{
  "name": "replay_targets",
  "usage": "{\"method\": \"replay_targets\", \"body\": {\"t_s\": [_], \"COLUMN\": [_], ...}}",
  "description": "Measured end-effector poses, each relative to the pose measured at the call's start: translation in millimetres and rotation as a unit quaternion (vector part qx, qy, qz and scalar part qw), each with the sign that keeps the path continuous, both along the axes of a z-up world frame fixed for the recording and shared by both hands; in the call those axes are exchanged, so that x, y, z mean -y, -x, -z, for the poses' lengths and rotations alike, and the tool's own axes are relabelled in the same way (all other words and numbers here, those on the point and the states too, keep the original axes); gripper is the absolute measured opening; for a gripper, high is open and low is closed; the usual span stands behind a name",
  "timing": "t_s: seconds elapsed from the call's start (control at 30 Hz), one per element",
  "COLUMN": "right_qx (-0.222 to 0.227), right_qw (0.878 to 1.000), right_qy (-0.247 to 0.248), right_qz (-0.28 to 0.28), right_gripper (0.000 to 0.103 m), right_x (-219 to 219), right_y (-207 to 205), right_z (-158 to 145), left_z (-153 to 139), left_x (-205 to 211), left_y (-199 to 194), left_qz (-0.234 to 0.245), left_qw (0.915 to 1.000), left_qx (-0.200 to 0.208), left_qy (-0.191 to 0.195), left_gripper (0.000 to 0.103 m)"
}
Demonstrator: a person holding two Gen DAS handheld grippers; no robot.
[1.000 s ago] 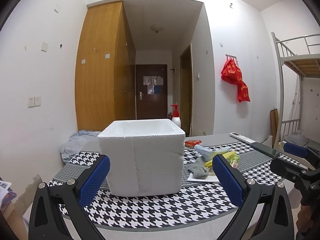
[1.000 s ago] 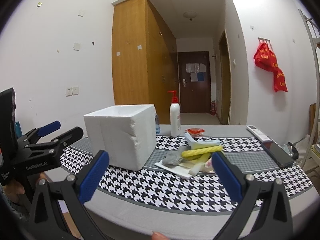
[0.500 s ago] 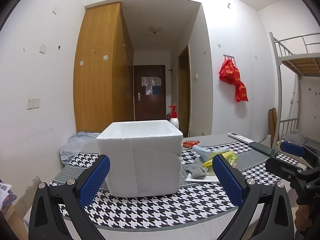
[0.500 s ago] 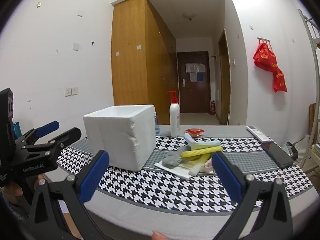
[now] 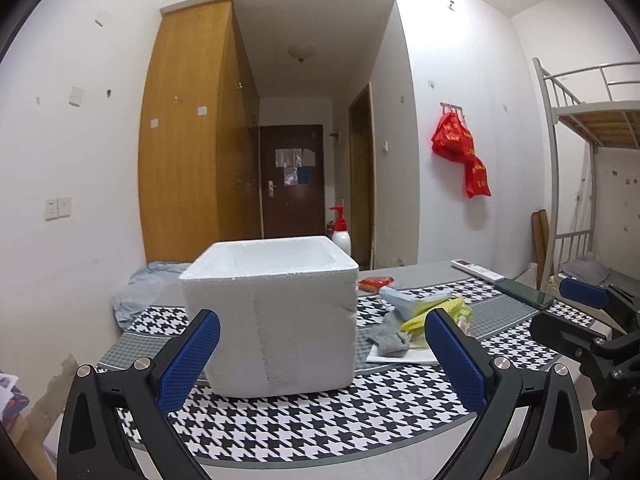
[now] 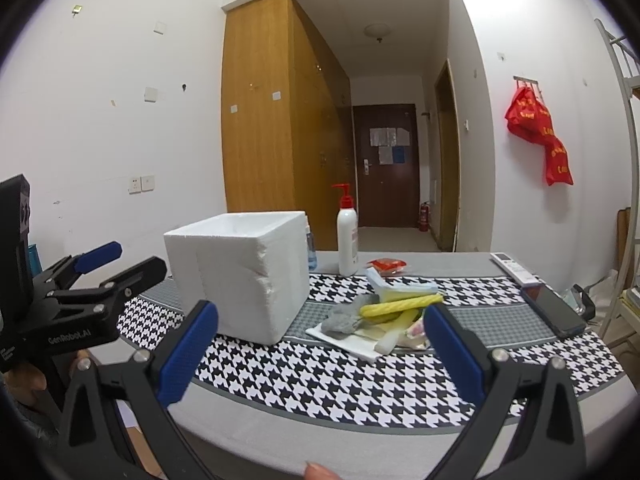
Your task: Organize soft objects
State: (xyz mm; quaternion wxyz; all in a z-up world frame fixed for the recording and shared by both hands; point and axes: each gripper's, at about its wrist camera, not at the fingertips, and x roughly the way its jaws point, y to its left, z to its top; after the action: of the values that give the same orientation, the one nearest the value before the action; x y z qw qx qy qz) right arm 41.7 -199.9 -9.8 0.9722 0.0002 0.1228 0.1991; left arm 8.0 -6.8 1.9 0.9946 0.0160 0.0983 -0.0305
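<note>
We hold the left hand-held gripper [image 5: 322, 360] and right hand-held gripper [image 6: 320, 352] with jaws wide apart, gripping nothing; the left one's body reads "GenRobot.AI". On the counter [image 6: 320, 384] the white foam box [image 6: 240, 276] stands open-topped, its inside hidden. Just right of it, the heap of soft objects [image 6: 384, 316] lies on a white sheet. Farther back stands a pump bottle [image 6: 347, 236], its label unreadable.

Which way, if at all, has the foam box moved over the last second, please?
No. In the right wrist view the foam box still stands just left of the pump bottle.
</note>
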Motion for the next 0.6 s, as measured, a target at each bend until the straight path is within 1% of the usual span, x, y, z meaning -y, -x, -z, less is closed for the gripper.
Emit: {"method": "replay_targets", "body": {"t_s": [0.07,0.2,0.33,0.43,0.6], "right_qx": [-0.002,-0.006,-0.013,-0.021,-0.029], "right_qw": [1.000,1.000,1.000,1.000,0.999], "right_qy": [0.000,0.001,0.003,0.004,0.005], "right_qz": [0.001,0.002,0.006,0.010,0.018], "right_gripper": [0.103,0.103,0.103,0.103,0.103], "right_x": [0.2,2.1,4.1,7.1,15.4], "right_y": [-2.8,-10.1,-19.3,-26.0,-35.4], "right_z": [0.9,1.8,3.8,6.2,6.3], "left_z": [-0.1,4.1,6.1,6.4,5.1], "left_x": [1.9,4.5,9.7,13.1,22.5], "left_y": [-4.4,-16.6,-23.9,-29.2,-38.7], "left_qz": [0.001,0.017,0.030,0.039,0.048], "left_qw": [1.0000,0.9995,0.9990,0.9985,0.9976], "left_qx": [-0.003,-0.026,-0.032,-0.039,-0.050], "left_qy": [-0.001,0.003,0.000,0.007,0.001], "left_gripper": [0.102,0.102,0.102,0.102,0.102]}}
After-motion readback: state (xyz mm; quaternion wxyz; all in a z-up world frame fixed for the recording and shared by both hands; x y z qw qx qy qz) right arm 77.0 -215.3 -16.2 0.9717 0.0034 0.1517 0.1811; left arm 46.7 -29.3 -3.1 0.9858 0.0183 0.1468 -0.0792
